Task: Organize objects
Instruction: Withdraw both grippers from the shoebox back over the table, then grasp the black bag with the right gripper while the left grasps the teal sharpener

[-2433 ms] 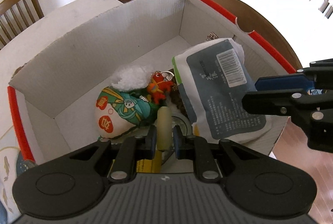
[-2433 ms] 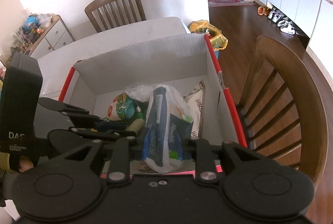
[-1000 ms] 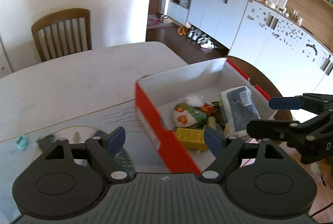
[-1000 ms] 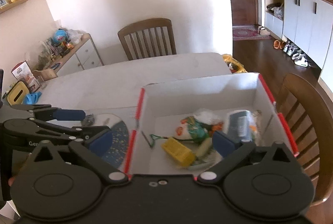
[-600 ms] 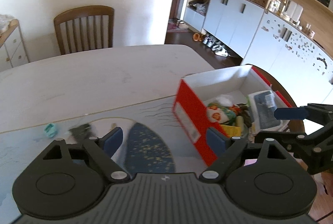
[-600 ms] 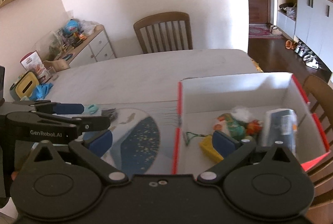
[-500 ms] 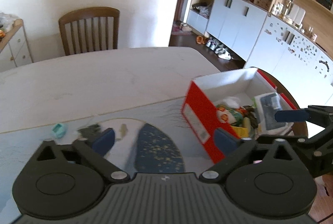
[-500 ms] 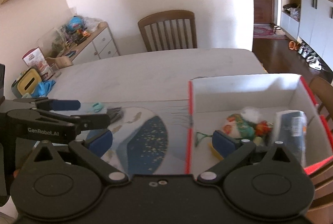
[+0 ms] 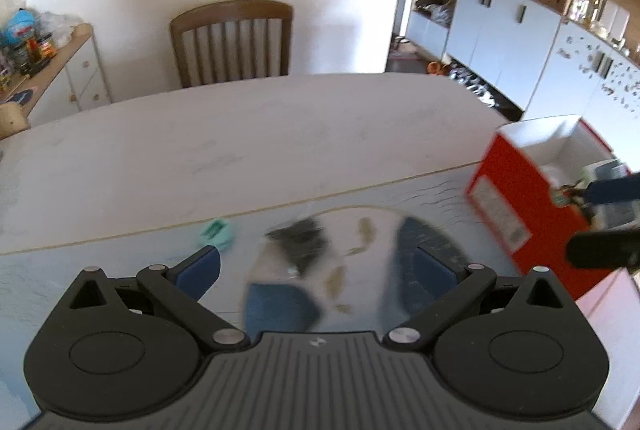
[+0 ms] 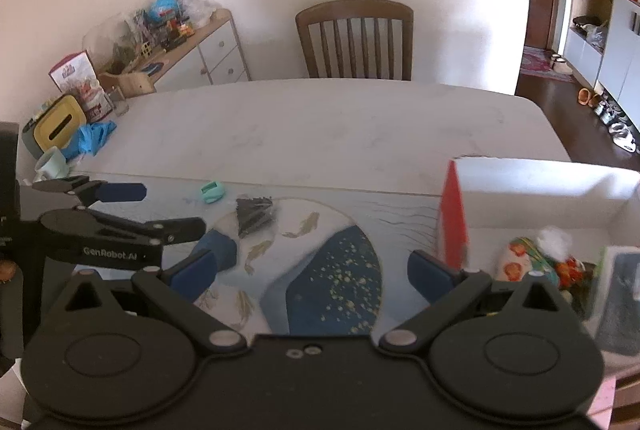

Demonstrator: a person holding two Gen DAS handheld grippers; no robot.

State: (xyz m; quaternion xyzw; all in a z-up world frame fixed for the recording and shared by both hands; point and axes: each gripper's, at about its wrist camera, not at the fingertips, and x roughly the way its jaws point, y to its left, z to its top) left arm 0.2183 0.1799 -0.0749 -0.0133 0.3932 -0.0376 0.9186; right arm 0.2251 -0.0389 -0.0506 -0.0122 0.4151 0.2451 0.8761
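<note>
My left gripper (image 9: 318, 266) is open and holds nothing; it hangs over the fish-patterned mat (image 9: 432, 234). Just beyond its fingers lie a blurred dark packet (image 9: 300, 238), a small teal object (image 9: 216, 232) and a blue object (image 9: 280, 306). My right gripper (image 10: 316, 270) is also open with nothing in it, over the mat's blue patch. The right wrist view shows the left gripper (image 10: 160, 210) at the left, near the dark packet (image 10: 254, 216), the teal object (image 10: 212, 192) and the blue object (image 10: 220, 248). The red-and-white box (image 10: 452, 210) stands at the right, with a printed pouch (image 10: 520, 262) and a grey packet (image 10: 620, 294) inside.
A wooden chair (image 10: 354, 42) stands at the table's far side. At the left table edge are a yellow tissue box (image 10: 56, 124), blue gloves (image 10: 92, 136) and a mug (image 10: 50, 164). A cluttered sideboard (image 10: 192, 58) lines the left wall, and white cabinets (image 9: 520, 42) the right.
Both grippers let go of their items in the box, drew back and swung left over the mat. The left jaws spread wider. The box now sits at the right edge of both views.
</note>
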